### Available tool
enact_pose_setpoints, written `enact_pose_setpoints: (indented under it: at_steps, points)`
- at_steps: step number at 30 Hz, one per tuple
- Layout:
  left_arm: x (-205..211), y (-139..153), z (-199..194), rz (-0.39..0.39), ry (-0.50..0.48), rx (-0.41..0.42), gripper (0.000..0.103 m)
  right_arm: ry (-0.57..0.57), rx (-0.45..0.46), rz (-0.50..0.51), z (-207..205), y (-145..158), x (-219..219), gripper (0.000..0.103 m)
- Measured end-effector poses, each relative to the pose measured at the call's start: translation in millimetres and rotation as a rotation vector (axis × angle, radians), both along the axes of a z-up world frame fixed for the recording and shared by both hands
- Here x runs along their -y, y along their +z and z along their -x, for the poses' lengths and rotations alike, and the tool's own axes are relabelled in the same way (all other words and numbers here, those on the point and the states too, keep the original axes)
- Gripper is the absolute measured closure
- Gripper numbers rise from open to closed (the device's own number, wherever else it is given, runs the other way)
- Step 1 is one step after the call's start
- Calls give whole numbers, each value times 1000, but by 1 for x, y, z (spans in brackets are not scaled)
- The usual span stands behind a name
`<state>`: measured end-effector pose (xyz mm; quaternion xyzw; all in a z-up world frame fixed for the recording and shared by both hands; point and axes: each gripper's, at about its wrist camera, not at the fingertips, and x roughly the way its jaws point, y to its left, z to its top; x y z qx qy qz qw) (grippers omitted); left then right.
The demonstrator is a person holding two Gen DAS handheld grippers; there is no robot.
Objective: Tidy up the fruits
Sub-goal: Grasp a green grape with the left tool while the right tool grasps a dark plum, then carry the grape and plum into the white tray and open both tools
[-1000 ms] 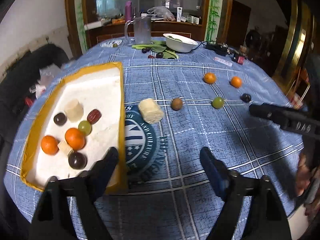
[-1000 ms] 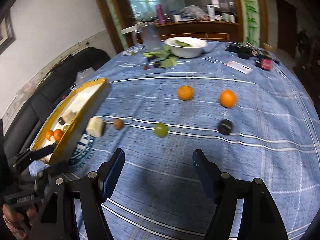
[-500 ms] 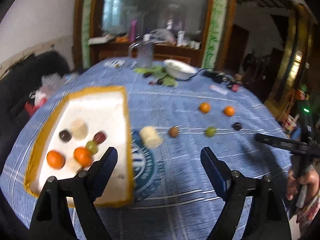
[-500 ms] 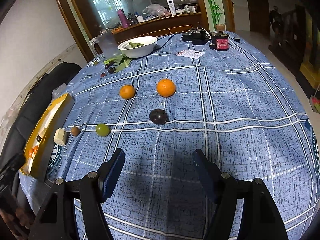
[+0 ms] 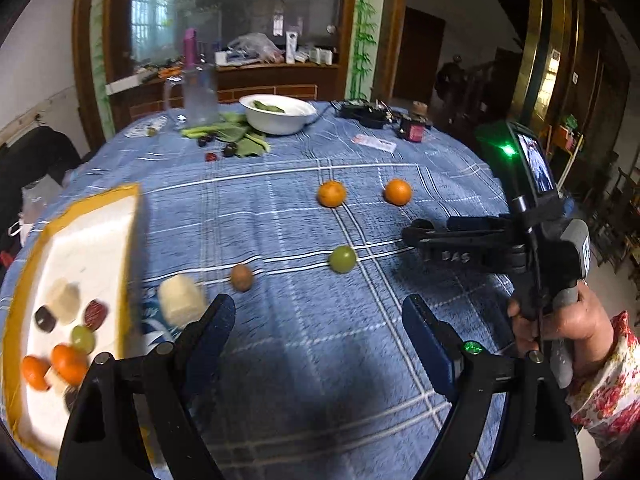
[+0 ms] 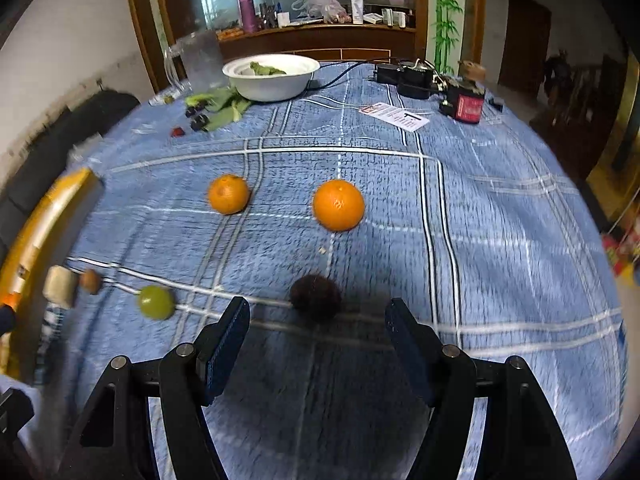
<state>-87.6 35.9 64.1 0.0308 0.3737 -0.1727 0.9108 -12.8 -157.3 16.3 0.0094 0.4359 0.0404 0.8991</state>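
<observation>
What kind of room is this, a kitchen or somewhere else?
Probably a home dining room. A round table with a blue checked cloth holds a white bowl and loose fruit; behind it a wooden sideboard is cluttered with bottles.

A blue cloth (image 6: 480,240) crossed by white and dark check lines covers the tabletop. On it, beside the white tray (image 5: 92,240) with its yellow-orange rim, lie a cream block (image 5: 181,305), a brown fruit (image 5: 241,277), a green grape (image 5: 342,258), two orange tangerines (image 6: 338,205) and a near-black fruit (image 6: 315,296). Beyond the tray stands a white bowl (image 6: 272,76) holding green leaves, and a floral red-and-white sleeve (image 5: 612,384) shows at the cloth's edge.
</observation>
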Motion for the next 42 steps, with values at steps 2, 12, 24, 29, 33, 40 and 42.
enact_pose_setpoints:
  at_steps: [2, 12, 24, 29, 33, 40, 42]
  points:
    - [12, -6, -14, -10, -22, -25, 19, 2, -4, 13, -6, -3, -1, 29]
    - [51, -45, -70, -62, -51, -153, 22, 35, 1, -58, -9, -7, 6, 38]
    - [59, -52, -80, -99, -36, -106, 81, 19, 13, -50, -6, -6, 9, 72]
    - [44, -40, -75, -43, 2, -92, 81, 10, 22, -142, -3, -3, 20, 76]
    - [35, -26, -58, -14, 15, -53, 81, 10, 32, -294, -2, 2, 36, 76]
    - [12, -4, -28, 2, 51, 15, 81, 17, -9, -509, -5, -4, 56, 76]
    - [-2, 0, -23, 13, 77, 17, 81, 33, -10, -546, -5, -4, 55, 76]
